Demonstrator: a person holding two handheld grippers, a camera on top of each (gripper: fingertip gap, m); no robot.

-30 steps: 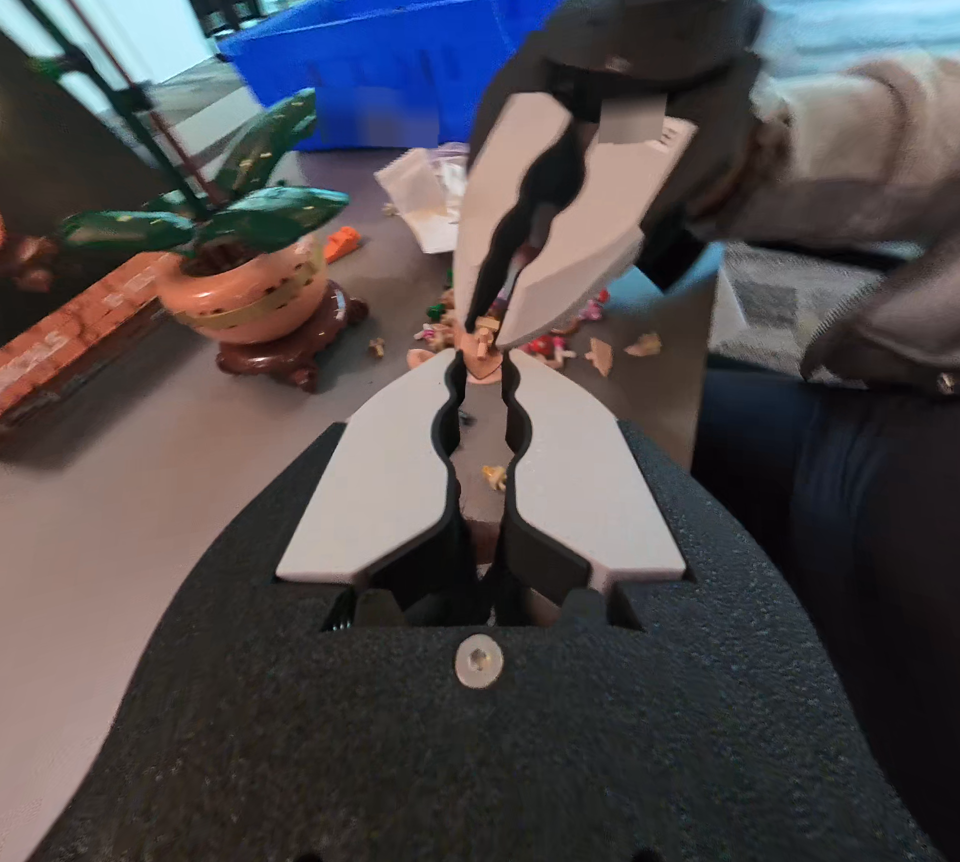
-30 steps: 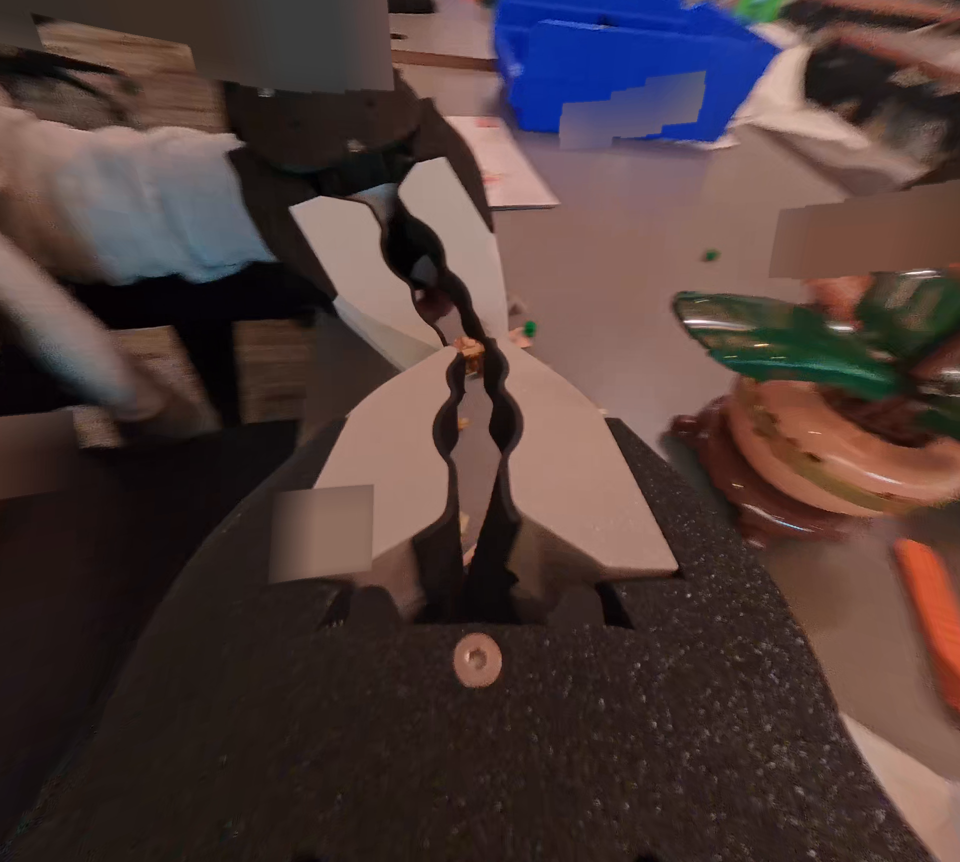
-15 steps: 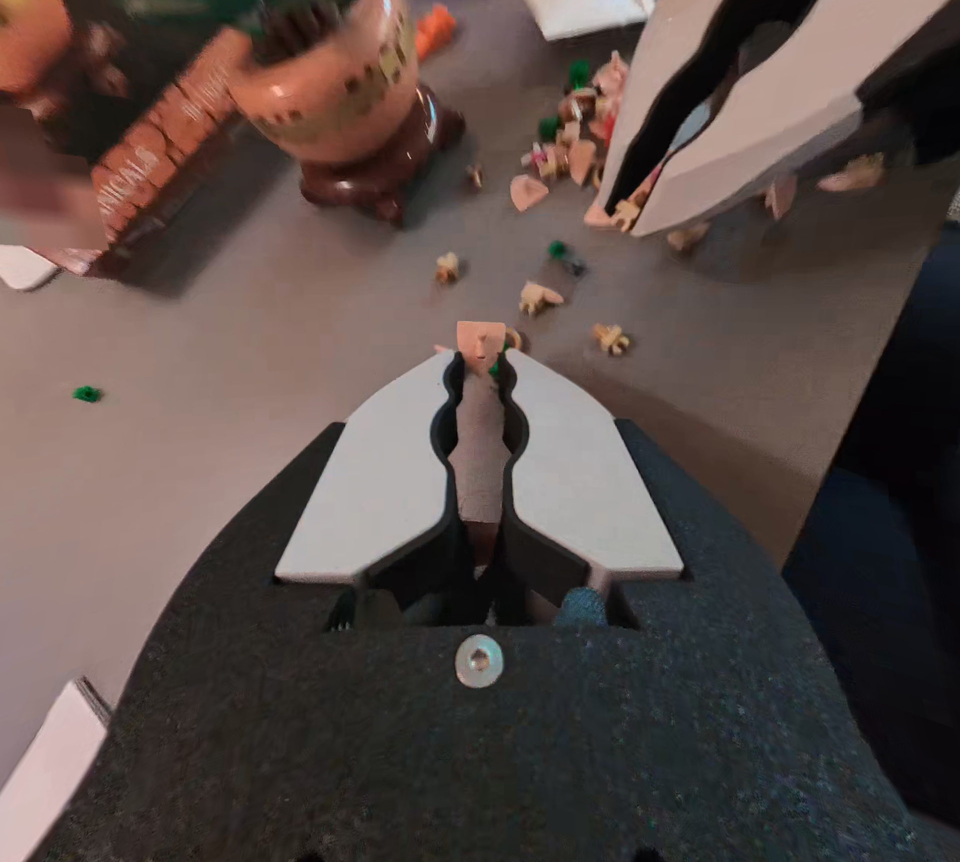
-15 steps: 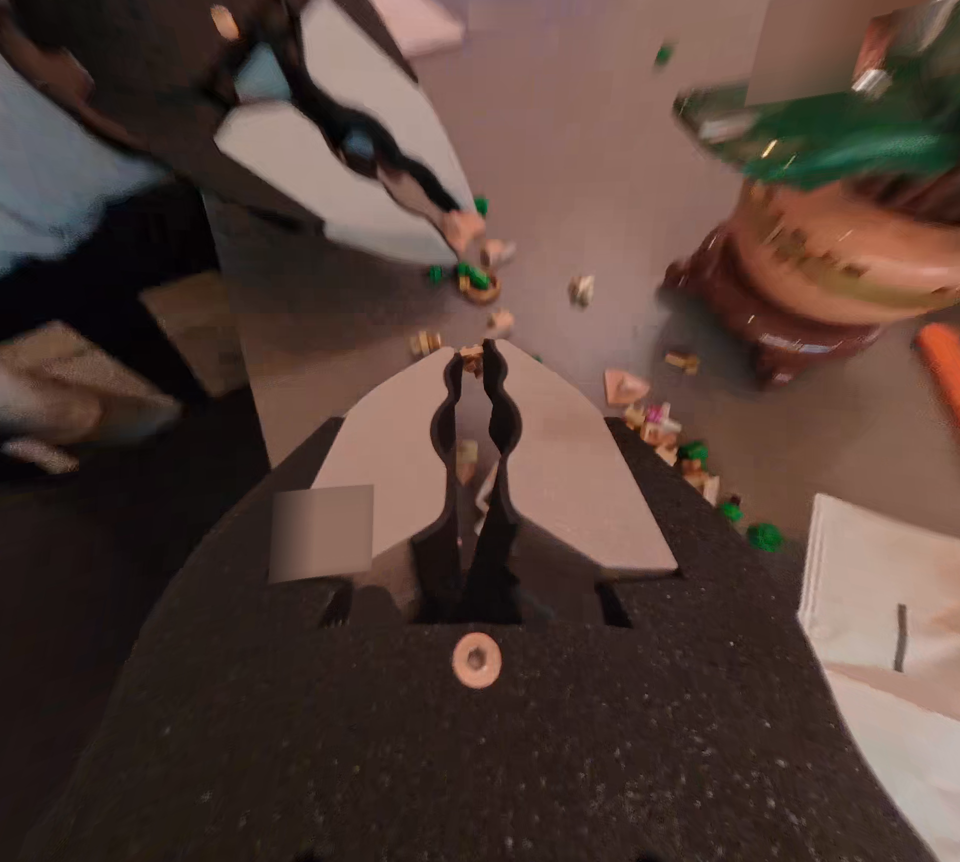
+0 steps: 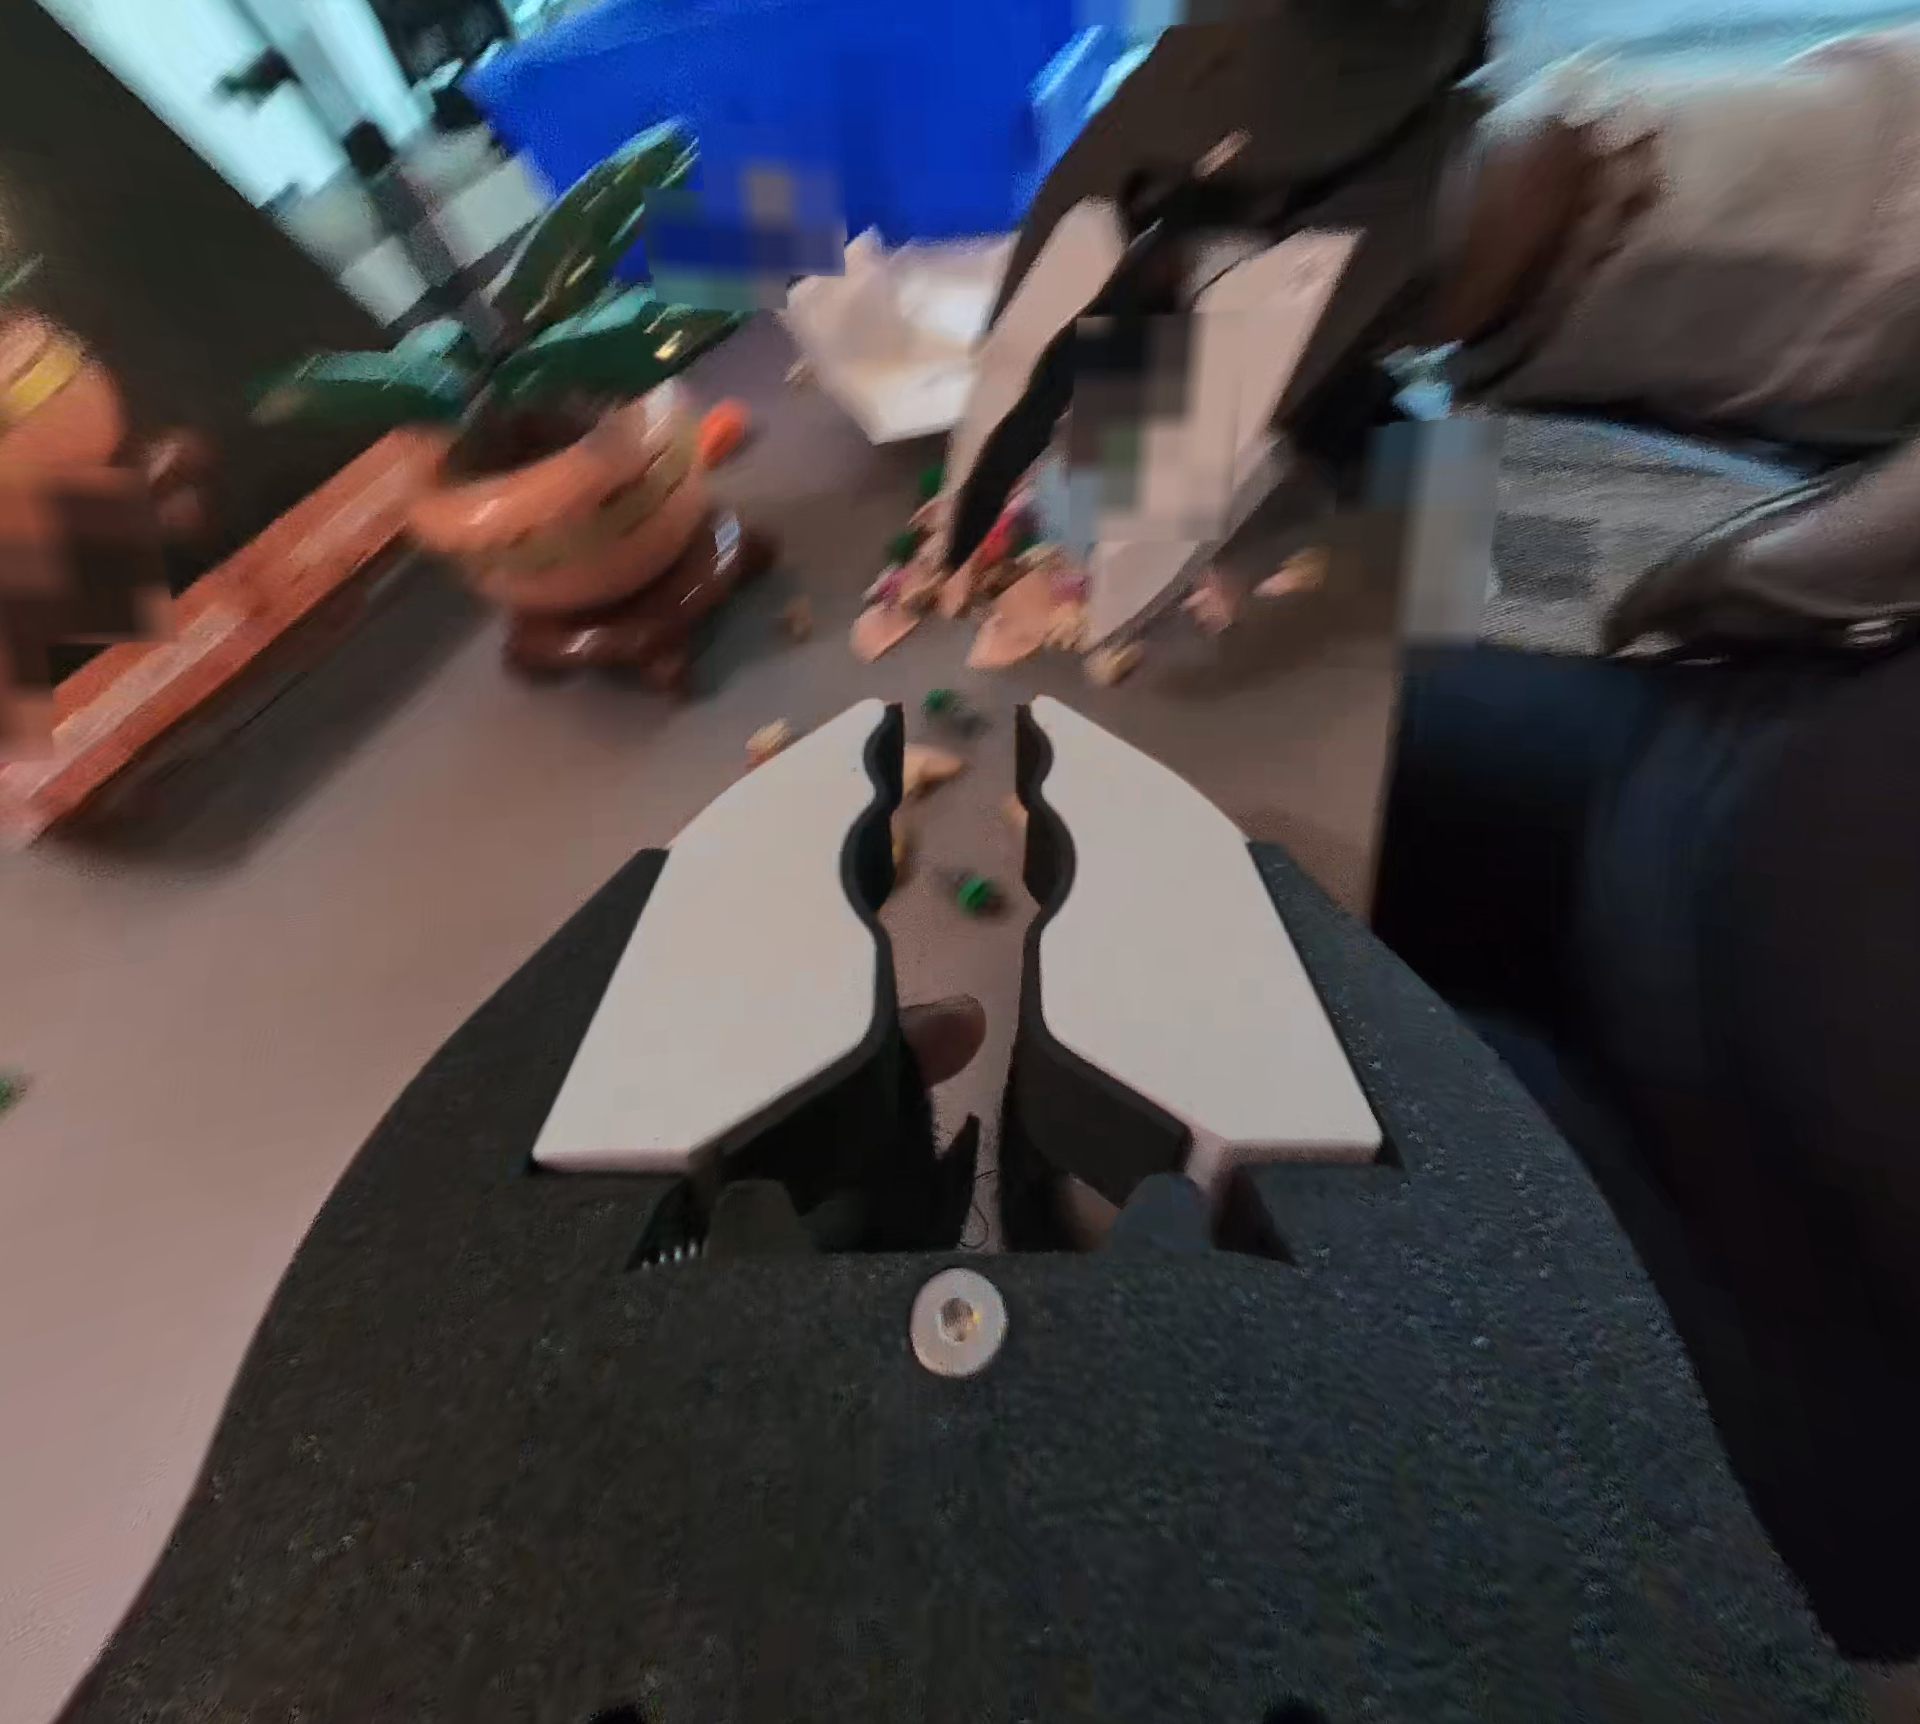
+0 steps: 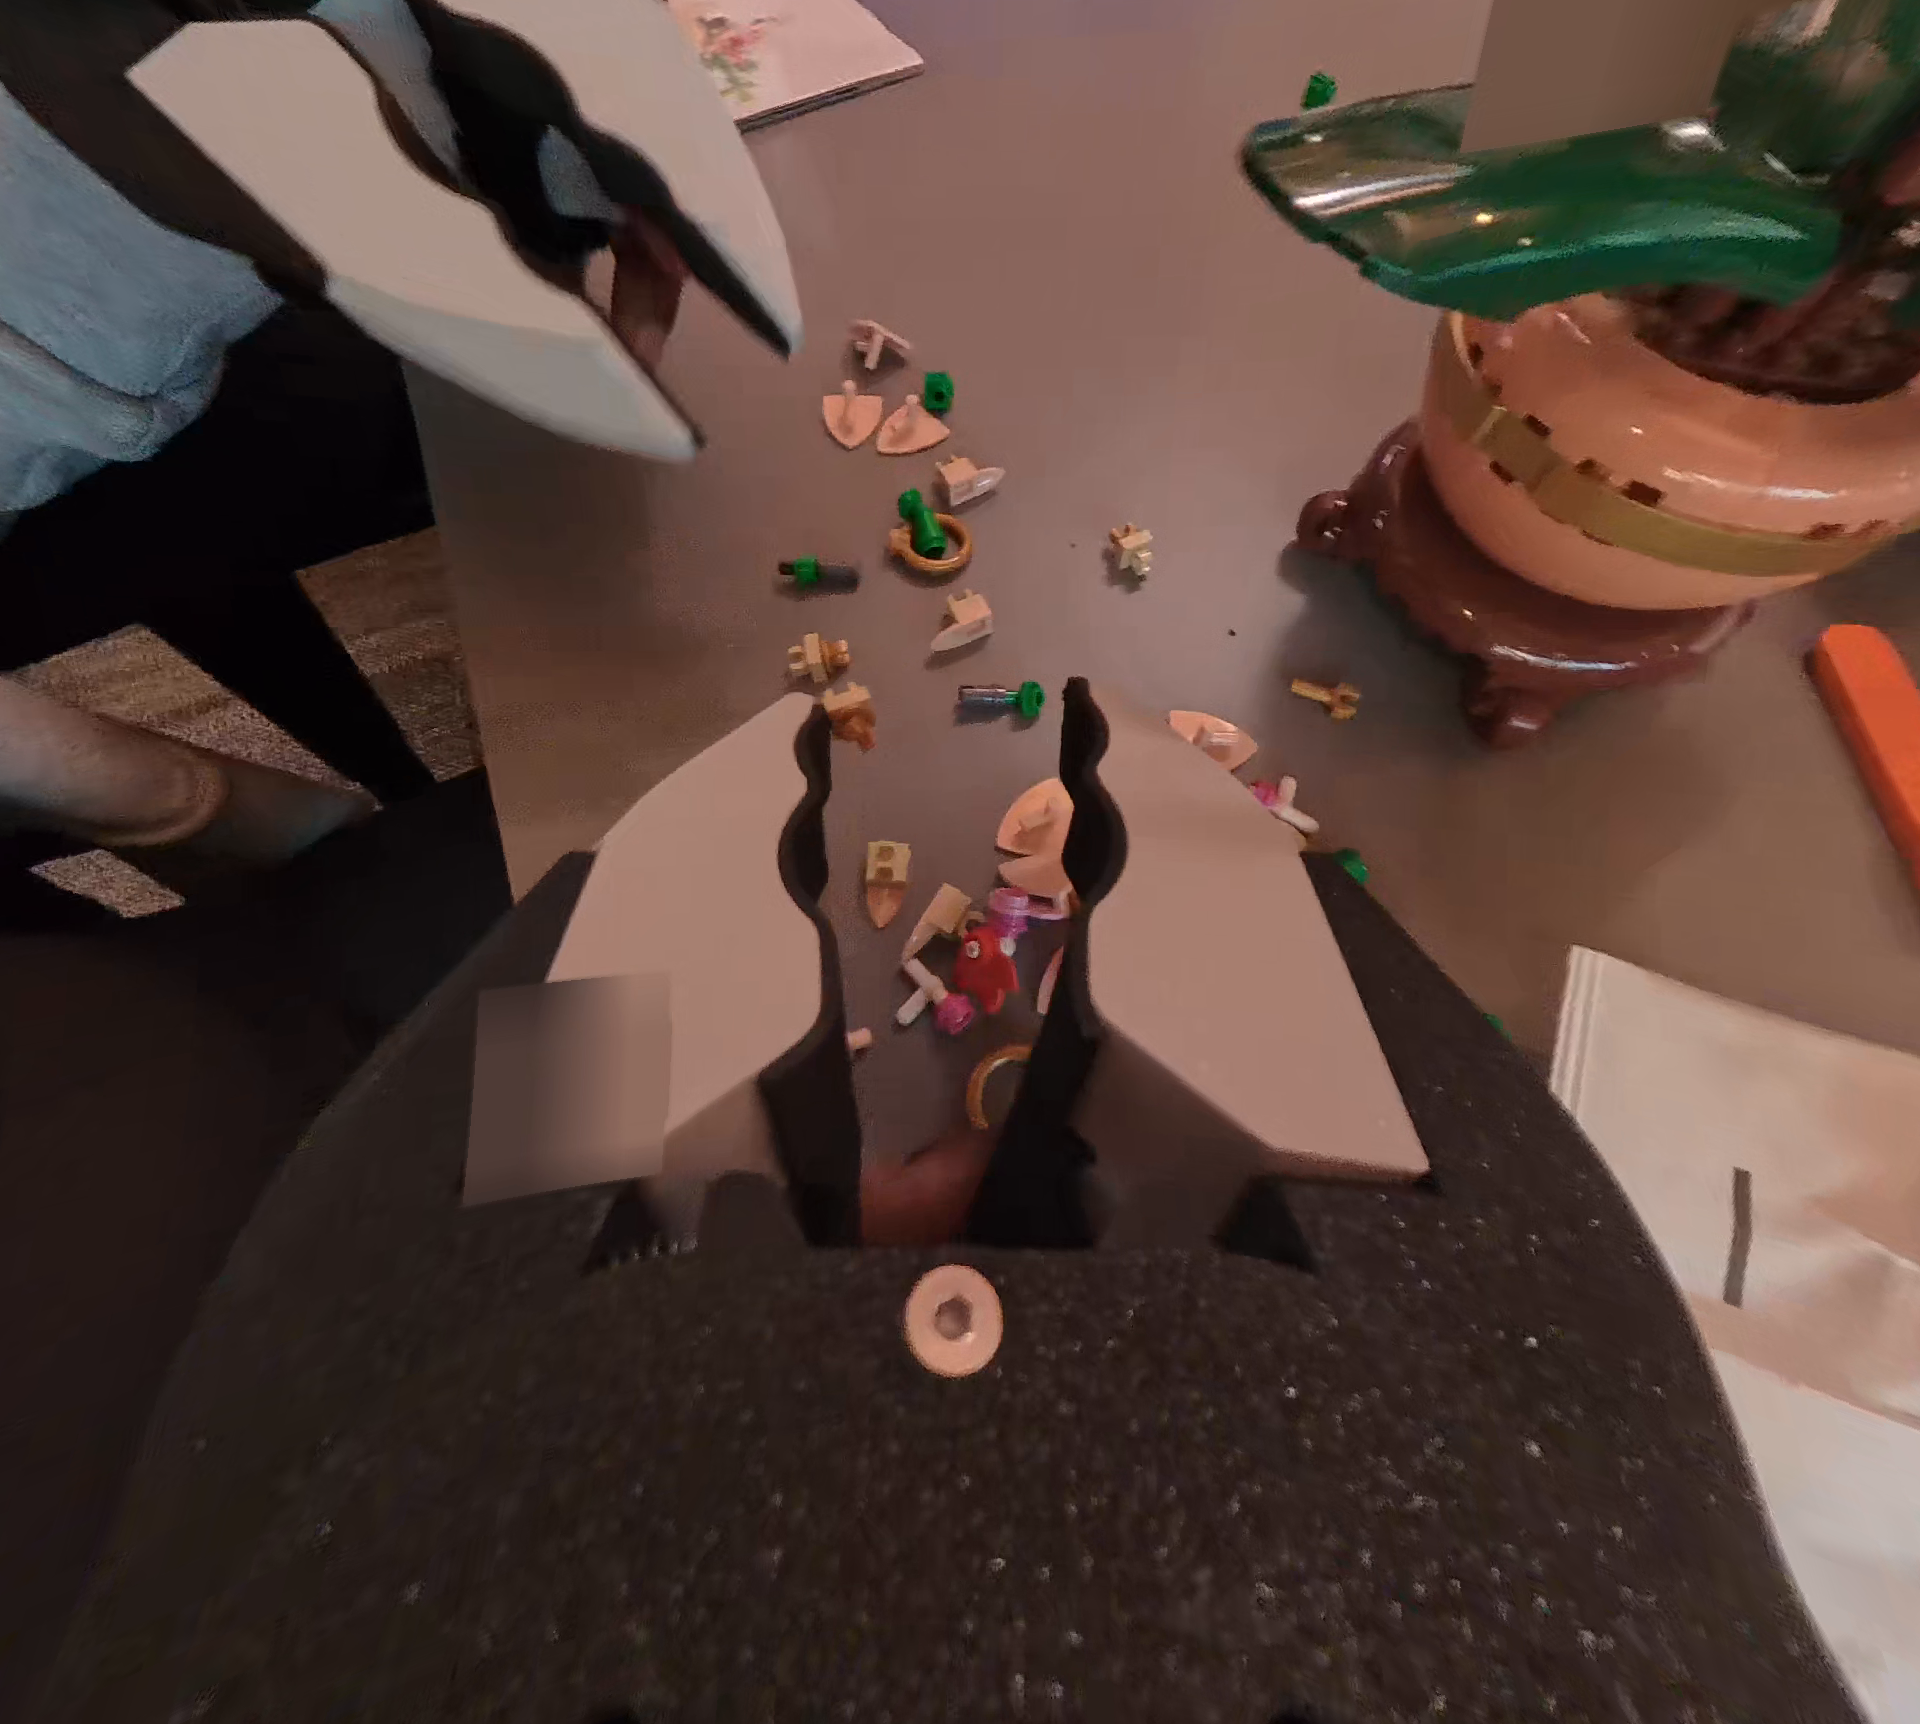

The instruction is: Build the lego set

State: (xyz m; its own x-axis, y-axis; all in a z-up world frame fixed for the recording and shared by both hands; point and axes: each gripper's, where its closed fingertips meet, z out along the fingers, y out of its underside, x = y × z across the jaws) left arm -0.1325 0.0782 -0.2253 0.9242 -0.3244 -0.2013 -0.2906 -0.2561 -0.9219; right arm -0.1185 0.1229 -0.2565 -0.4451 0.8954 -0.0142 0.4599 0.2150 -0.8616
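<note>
Grey tabletop point(image 6: 1091, 240) ends in a drop-off left of the scattered small tan, green and pink plastic pieces point(image 6: 940, 531). Left gripper point(image 6: 743, 391), fingers apart and empty, hovers left of that scatter. Right gripper point(image 6: 945, 703), also parted and empty, hangs over it; judging so, selecting the next piece comes next. Right of it stands the built peach brick pot with green leaves point(image 6: 1621, 479), limiting room.

Left wrist view smeared: potted plant model point(image 5: 582, 469) and loose bricks point(image 5: 997, 614) blur; orange piece point(image 6: 1870, 739) runs off-frame.
</note>
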